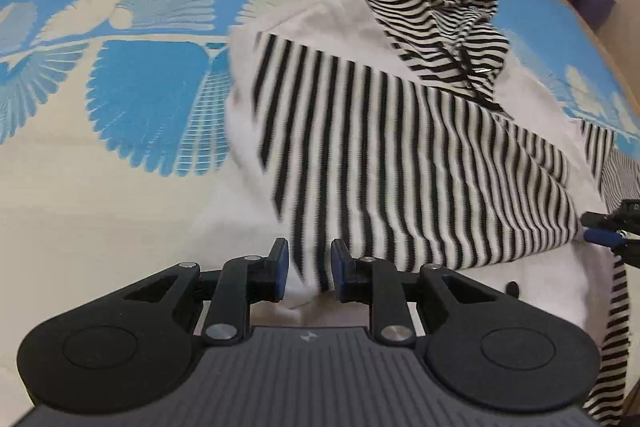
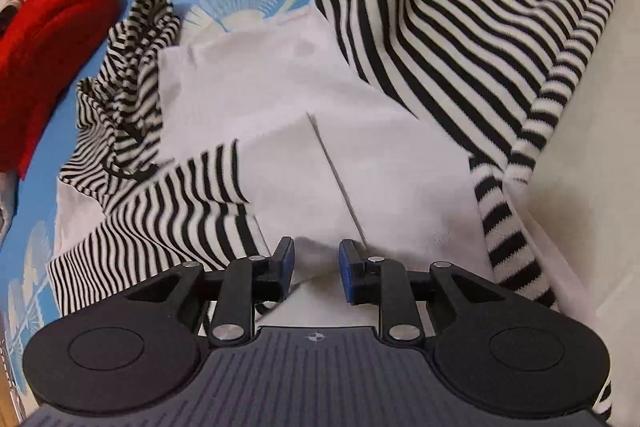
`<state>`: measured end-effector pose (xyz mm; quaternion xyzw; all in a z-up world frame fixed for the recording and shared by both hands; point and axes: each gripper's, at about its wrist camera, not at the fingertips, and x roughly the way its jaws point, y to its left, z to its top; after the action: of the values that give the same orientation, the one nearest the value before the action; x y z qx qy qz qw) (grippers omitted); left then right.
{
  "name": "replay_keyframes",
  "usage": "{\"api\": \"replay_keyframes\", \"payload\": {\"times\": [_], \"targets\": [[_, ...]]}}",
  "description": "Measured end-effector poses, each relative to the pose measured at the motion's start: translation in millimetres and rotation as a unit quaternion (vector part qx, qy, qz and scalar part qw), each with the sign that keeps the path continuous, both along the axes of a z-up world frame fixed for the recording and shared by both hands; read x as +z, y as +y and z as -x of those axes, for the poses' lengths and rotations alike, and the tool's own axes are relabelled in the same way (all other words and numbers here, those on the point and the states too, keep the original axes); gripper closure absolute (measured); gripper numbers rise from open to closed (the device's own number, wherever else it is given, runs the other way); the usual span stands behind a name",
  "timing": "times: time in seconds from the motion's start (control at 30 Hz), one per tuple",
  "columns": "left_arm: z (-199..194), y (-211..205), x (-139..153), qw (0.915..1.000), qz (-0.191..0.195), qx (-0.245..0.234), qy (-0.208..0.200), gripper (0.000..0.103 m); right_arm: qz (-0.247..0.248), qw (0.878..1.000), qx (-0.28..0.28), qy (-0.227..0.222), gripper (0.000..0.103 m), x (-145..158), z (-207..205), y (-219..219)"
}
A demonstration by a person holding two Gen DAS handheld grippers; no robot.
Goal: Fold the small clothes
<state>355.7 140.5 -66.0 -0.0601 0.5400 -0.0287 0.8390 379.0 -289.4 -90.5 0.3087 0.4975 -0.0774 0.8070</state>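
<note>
We hold our left gripper (image 1: 309,269) low, jaws parted. Our right gripper (image 2: 316,269) sits level, jaws parted too, fingers pointing far.

Soft, even daylight is filling both views w/ no glare and only faint shadows under cloth folds. Motion blur is smearing the striped garment (image 1: 400,163) in the left wrist view, esp. its near edge; fisheye is bending the bed (image 1: 120,187) edges.
</note>
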Motion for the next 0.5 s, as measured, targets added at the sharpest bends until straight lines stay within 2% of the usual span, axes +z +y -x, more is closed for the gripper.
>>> {"api": "replay_keyframes", "payload": {"times": [0.1,0.17,0.23,0.33,0.5], "targets": [[-2,-4,-19,0.9990,-0.023,0.004,0.037,0.078,0.012,1.000,0.003,-0.004,0.070,3,1,-1],[-2,-7,-16,0.9990,-0.027,0.005,0.035,0.077,0.003,1.000,-0.010,0.008,0.070,2,9,-4],[0,-11,-4,0.9995,-0.026,0.004,0.015,0.076,0.003,1.000,-0.018,0.008,0.070,5,9,-6],[1,-20,10,0.9995,-0.027,-0.010,-0.009,0.071,0.018,0.999,-0.013,-0.024,0.070,21,9,-10],[-3,-42,11,0.9988,-0.037,-0.029,-0.012,0.070,0.053,0.996,-0.016,-0.073,0.070,43,14,-36]]}}
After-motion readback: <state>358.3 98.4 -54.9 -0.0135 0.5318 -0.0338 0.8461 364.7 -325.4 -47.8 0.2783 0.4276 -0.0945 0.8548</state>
